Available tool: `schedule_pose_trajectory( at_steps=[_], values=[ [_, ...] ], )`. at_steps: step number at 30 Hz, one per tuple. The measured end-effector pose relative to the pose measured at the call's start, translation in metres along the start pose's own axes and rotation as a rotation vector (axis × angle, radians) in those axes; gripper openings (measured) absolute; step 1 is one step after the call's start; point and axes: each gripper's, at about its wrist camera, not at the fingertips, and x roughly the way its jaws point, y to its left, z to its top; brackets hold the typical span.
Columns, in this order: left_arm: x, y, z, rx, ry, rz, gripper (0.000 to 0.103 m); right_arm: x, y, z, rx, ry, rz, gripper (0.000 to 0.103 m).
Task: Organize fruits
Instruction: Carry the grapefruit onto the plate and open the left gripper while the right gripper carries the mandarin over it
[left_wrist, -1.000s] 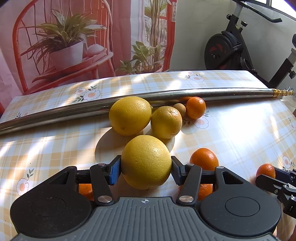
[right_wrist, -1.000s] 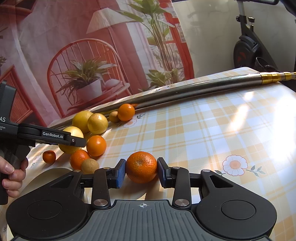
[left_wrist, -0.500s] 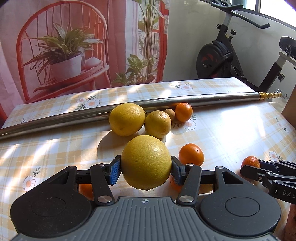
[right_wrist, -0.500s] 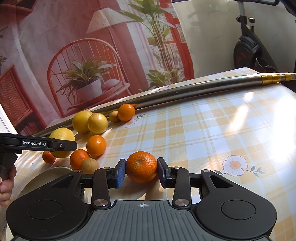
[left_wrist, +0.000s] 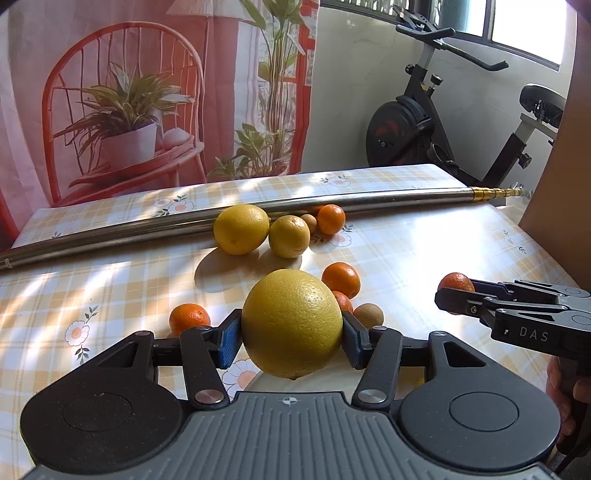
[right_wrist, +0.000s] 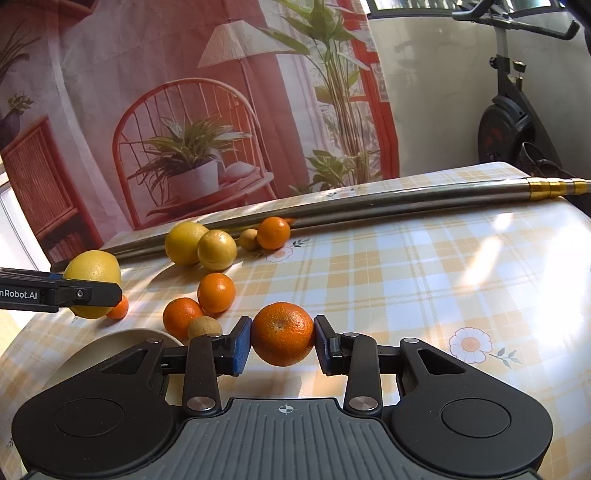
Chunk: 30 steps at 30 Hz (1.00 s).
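My left gripper is shut on a large yellow citrus, held off the checked tablecloth; the right wrist view shows it at the far left. An orange sits between the pads of my right gripper, which is shut on it; the same orange shows at the right edge of the left wrist view. Two more yellow fruits lie by a metal pipe. Several oranges and small brown fruits are scattered between.
A long metal pipe lies across the far side of the table. A cream plate sits at the near left in the right wrist view. An exercise bike stands beyond the table's right end. A hand holds the right gripper.
My left gripper has lifted the yellow citrus off the table and drawn back from the fruit cluster, which now looks farther away. The right gripper and its orange have stayed put.
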Motion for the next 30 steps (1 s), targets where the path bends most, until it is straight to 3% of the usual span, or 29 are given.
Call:
schedule_pose_trajectory(
  at_steps=[10,23,30],
  values=[
    [-0.008,0.001,-0.025,-0.012,0.033,-0.027,0.057,-0.020,0.032,0.004,-0.059,-0.004,0.039,0.033],
    [-0.043,-0.005,-0.054,-0.050,0.033,-0.046,0.057,-0.052,0.048,0.000,-0.038,-0.014,0.048,0.033],
    [-0.050,-0.006,-0.074,-0.068,0.075,-0.059,0.057,-0.070,0.065,-0.007,-0.058,-0.005,0.074,0.033]
  ],
)
